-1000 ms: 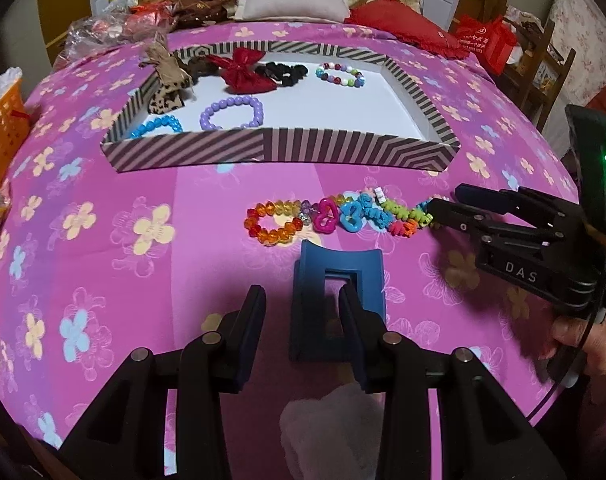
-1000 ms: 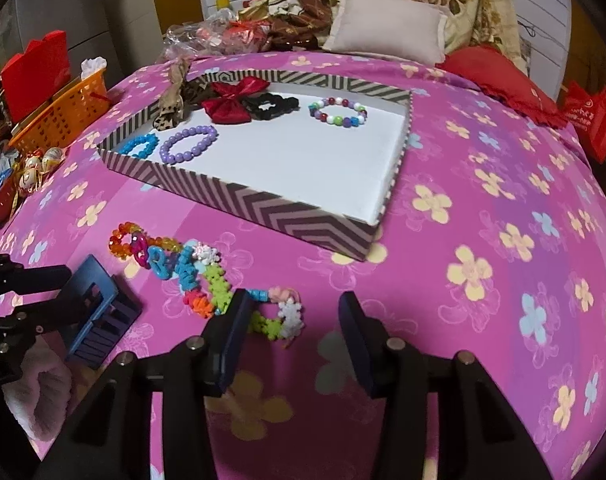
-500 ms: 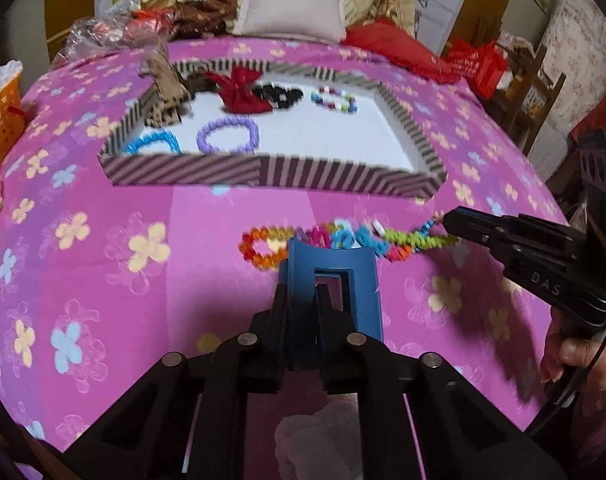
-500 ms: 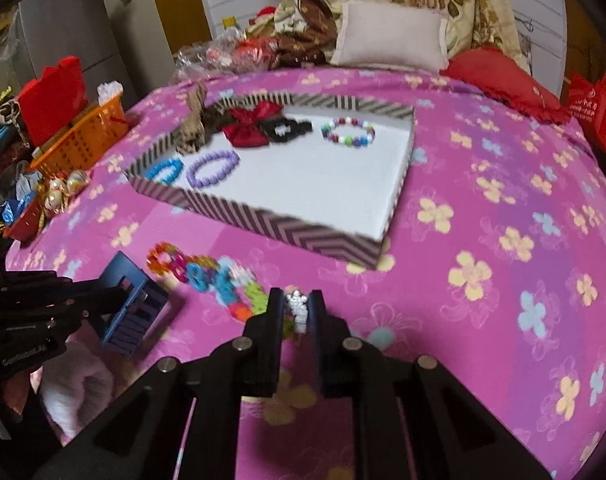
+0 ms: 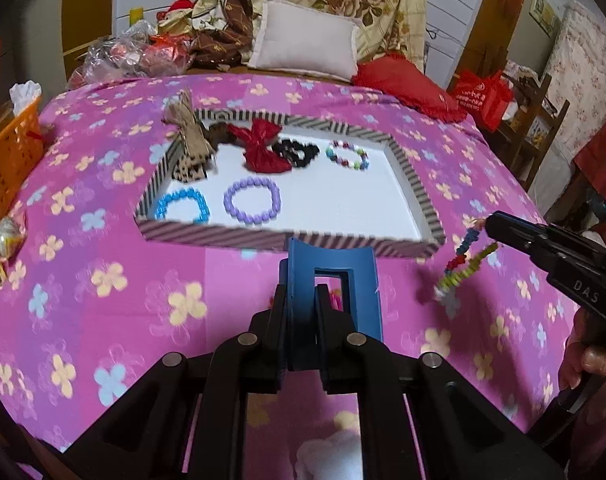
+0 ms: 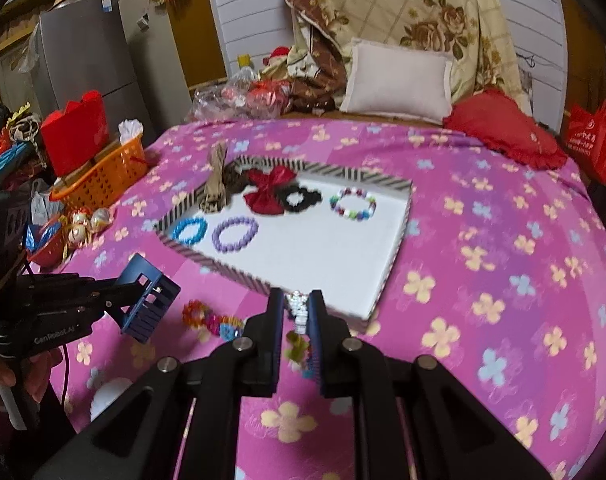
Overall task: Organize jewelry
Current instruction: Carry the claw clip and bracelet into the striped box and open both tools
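Note:
My left gripper [image 5: 301,300] is shut on a blue hair claw clip [image 5: 335,280] and holds it above the pink bedspread, just before the striped tray [image 5: 263,238]. The clip also shows in the right wrist view [image 6: 147,304]. My right gripper [image 6: 297,312] is shut on one end of a colourful bead necklace [image 6: 297,316]; its other end [image 6: 207,318] still lies on the bed. In the left wrist view the necklace [image 5: 461,268] hangs from the right gripper [image 5: 489,226]. The tray holds a blue bracelet [image 5: 182,205], a purple bracelet [image 5: 252,200], a multicolour bracelet [image 5: 347,155], a red bow [image 5: 261,148] and a black scrunchie [image 5: 299,152].
An orange basket [image 6: 103,176] and small ornaments [image 6: 83,224] sit at the bed's left edge. A white pillow [image 6: 397,80], a red cushion [image 6: 507,132] and bagged clutter [image 6: 239,98] lie at the head. The flowered bedspread [image 6: 503,280] stretches right of the tray.
Both grippers closed, the left on the clip and the right on the necklace end. Both have lifted their items off the bed and moved toward the tray.

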`<state>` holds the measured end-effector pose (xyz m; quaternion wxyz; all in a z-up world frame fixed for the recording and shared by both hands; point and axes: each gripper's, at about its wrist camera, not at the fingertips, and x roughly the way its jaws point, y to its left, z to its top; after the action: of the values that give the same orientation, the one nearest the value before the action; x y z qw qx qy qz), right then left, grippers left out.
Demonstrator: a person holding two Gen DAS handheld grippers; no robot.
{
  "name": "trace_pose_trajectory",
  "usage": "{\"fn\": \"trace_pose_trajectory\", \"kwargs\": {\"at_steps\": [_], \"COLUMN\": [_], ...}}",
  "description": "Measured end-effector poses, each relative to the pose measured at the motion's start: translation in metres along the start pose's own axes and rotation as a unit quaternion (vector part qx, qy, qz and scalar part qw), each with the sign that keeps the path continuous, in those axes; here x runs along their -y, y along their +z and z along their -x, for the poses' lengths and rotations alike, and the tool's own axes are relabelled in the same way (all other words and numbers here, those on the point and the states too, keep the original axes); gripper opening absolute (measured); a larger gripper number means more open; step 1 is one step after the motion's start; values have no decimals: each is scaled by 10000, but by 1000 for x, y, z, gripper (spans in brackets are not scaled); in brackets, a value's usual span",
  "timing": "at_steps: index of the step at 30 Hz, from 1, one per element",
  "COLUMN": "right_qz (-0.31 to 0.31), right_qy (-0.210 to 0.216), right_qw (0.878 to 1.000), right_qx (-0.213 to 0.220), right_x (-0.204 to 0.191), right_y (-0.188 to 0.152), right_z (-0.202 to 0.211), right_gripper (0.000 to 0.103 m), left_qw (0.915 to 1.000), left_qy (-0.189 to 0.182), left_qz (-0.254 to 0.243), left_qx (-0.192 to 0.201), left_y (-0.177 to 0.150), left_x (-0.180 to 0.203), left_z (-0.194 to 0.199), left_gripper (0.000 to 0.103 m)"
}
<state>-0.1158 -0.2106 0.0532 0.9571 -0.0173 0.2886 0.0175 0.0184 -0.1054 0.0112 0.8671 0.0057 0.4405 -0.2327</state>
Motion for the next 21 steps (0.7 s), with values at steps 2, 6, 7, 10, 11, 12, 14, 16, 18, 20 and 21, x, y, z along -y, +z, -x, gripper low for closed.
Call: {"fn": "trace_pose_trajectory", "kwargs": {"at_steps": [2,6,7,10,11,12,14,16,18,20,21], "right_qz": [-22,-46,-38,-5,5,-8,-68,-105,-131,-143,-121], "right_qy": [-18,-54,-66,-109,-155,-175,-160,-161,-159,-183,-246], "right_qw": [10000,9997,9997,9996,9996,9996,9997,9998,9997,9994,9990], "right_qx": [85,224,243,251,244,224,144,23,-117,-270,-348], "right_x": [4,10,11,13,15,18,23,29,33,38,40], "right_y": [10,30,36,48,52,56,61,65,67,68,69], "right_z": [4,7,6,1,-4,-8,-19,-34,-49,-66,-76], "right_gripper": [12,12,12,12,12,12,12,12,12,12,12], "left_qw": [10000,9998,9998,9999,9999,9998,9998,9997,9996,9996,9995], "left_qy": [62,156,165,157,154,169,194,237,260,241,229], "left_qz": [-43,-118,-115,-47,-33,-36,-66,-92,-104,-81,-68], "left_qx": [57,73,70,51,43,30,10,-39,-85,-139,-181], "left_y": [9,25,28,40,43,48,53,59,65,70,73], "left_x": [1,5,5,6,6,8,10,13,14,14,15], "left_z": [0,-7,-10,-20,-23,-28,-36,-46,-57,-68,-74], "left_gripper": [12,12,12,12,12,12,12,12,12,12,12]}}
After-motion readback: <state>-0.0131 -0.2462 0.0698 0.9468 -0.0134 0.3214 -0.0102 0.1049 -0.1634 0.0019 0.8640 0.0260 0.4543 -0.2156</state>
